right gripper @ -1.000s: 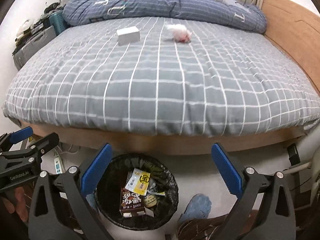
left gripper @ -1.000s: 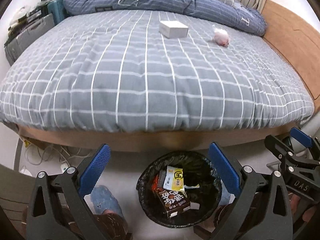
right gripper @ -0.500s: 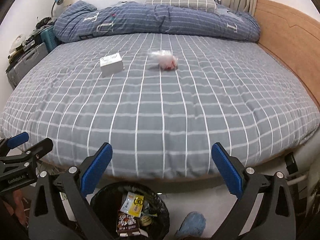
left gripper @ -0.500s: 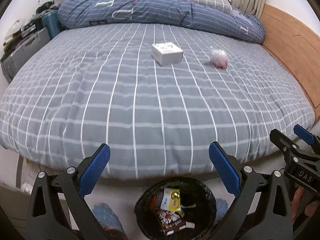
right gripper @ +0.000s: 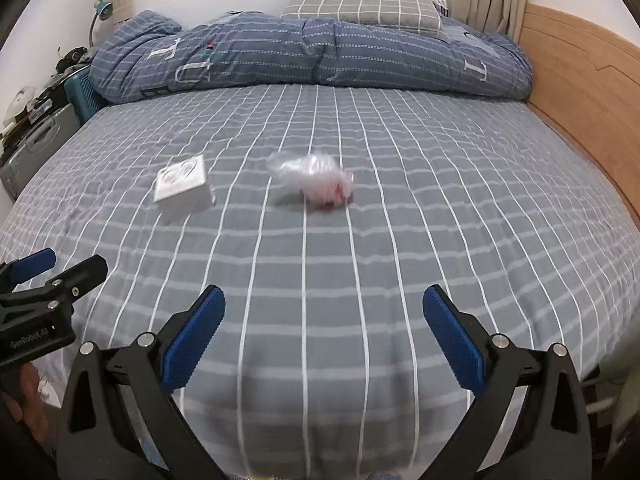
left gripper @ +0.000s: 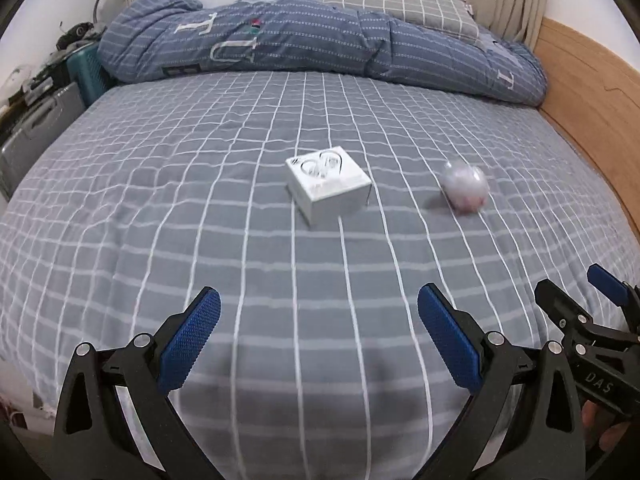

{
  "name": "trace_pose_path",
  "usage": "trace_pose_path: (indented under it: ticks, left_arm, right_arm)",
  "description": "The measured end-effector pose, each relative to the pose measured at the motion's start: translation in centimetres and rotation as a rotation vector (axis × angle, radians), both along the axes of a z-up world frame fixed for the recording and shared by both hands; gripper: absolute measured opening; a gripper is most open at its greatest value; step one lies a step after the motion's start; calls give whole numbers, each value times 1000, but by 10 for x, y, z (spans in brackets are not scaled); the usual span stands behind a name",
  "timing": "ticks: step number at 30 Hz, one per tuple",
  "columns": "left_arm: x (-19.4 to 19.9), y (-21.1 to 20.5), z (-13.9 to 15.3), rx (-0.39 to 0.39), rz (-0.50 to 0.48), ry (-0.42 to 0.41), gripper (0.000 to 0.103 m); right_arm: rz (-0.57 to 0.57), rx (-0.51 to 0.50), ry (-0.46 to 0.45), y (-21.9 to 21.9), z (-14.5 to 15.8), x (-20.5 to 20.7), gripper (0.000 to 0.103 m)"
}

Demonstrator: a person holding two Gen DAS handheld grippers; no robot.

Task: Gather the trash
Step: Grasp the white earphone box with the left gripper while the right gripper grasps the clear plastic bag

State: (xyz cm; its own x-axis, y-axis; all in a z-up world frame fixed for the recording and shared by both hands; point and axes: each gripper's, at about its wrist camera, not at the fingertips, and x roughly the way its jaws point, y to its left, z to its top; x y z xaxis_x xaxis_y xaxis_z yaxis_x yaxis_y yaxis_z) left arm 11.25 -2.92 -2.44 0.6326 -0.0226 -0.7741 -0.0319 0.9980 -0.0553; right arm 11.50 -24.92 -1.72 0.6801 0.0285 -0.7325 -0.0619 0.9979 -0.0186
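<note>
Left wrist view has swung up from the bin, now out of frame, onto the bed (left gripper: 160, 184). White box (left gripper: 328, 184) and crumpled bag (right gripper: 316, 180) lie mid-bed, apart. Left gripper (left gripper: 318, 332) and right gripper (right gripper: 322, 332) fingers wide, empty, so next pickup is starting.

Two wrist fisheye views side by side, each low over the near edge of the bed (left gripper: 120, 208), facing its pillow (right gripper: 360, 4) end, left view nearer the white box (left gripper: 328, 188), right view centred on the plastic wrapper (right gripper: 316, 182), both sharing box, wrapper, duvet (left gripper: 320, 40), headboard (right gripper: 580, 92)
</note>
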Motion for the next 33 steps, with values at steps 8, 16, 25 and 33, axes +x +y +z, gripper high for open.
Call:
trace_pose_path:
  ticks: [8,16,25,33]
  left_arm:
    - [76,-2,-26,-30,22,30,97]
    - [124,-10,-37,-27,13,28,97]
    - [147,-14,-55,-16,15,24,97]
    - [157,-15,-65,28,19,42,83]
  right_arm:
    - [17,4,-28,-1,-5,74,95]
    - [42,31,-48,3,-9,130,95]
    - [51,65,27,0,-39,161,89]
    - [49,117,76,6,-58,170,78]
